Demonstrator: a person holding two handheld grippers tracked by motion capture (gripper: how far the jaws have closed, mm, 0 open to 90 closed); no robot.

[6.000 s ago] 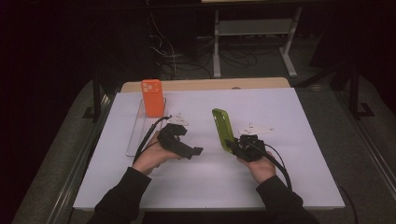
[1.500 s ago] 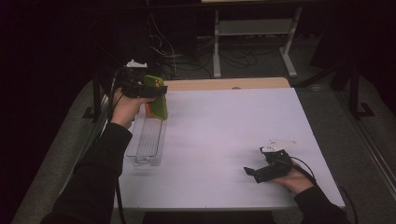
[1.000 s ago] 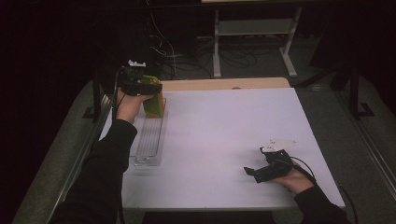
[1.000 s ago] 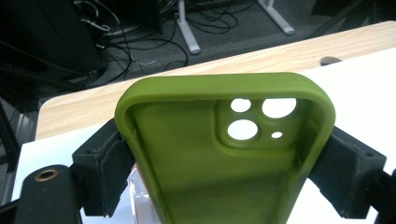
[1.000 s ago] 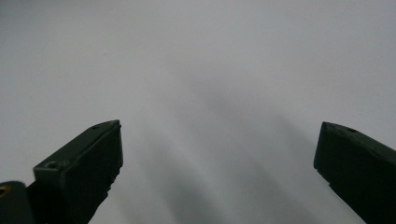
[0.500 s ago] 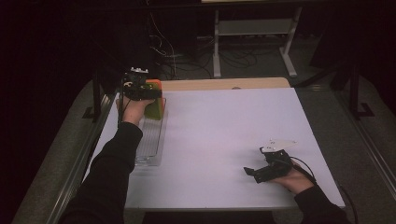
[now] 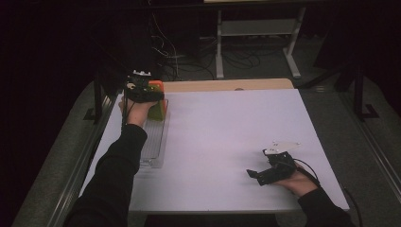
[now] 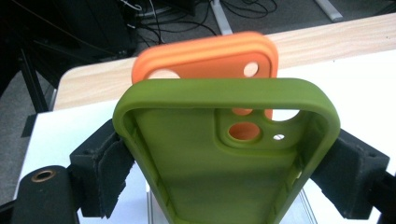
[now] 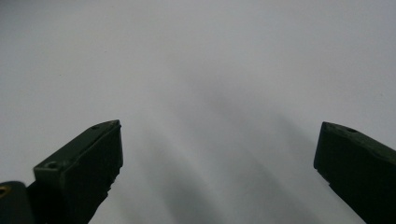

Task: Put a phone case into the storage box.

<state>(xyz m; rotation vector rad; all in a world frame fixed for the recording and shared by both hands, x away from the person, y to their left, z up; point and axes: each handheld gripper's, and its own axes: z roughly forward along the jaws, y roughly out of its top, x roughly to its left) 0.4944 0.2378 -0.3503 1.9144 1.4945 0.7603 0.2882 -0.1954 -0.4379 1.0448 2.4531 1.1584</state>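
Note:
A green phone case (image 8: pixel 224 158) stands upright with my left gripper (image 8: pixel 224 172) shut on it, one black pad (image 8: pixel 105 163) pressing each long side. Just behind it stands an orange phone case (image 8: pixel 205 58). In the high view the left gripper (image 7: pixel 142 92) holds the green case (image 7: pixel 158 109) low over the far end of a clear slotted rack (image 7: pixel 153 142), close in front of the orange case (image 7: pixel 156 85). My right gripper (image 7: pixel 255 175) rests on the white table near its front right, open, and nothing lies between its jaws (image 9: pixel 219 158).
The white table top (image 7: pixel 227 137) spreads between the two hands. A wooden strip (image 7: pixel 227 85) runs along its far edge. Beyond it are a dark floor with cables and a metal stand (image 7: pixel 255 28). A small white piece (image 7: pixel 283 144) lies behind the right gripper.
The left hand has sunk with the green case, bringing it down toward the rack's far end in front of the orange case. The right gripper has stayed put.

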